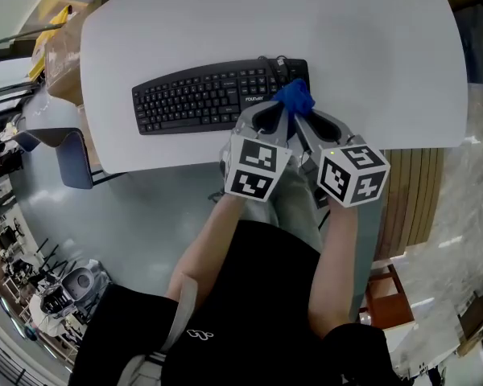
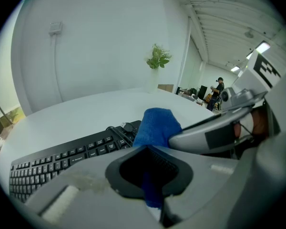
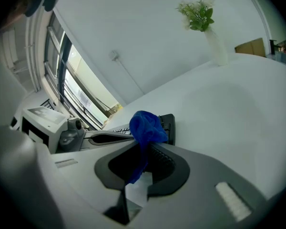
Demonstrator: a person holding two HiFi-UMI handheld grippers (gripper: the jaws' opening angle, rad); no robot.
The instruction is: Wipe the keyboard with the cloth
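Pinching cloth [image 1: 294,96]: left gripper [image 1: 279,113], right gripper [image 1: 304,119].

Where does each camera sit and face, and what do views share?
Head view: on the head, facing steeply down at table and keyboard; forearms, left tongs, right tongs show.
Left gripper view: on left tongs, facing along jaws shut on blue cloth; right tongs beside.
Right gripper view: on right tongs, same cloth clamped; left tongs beside.
Shared: cloth, keyboard.
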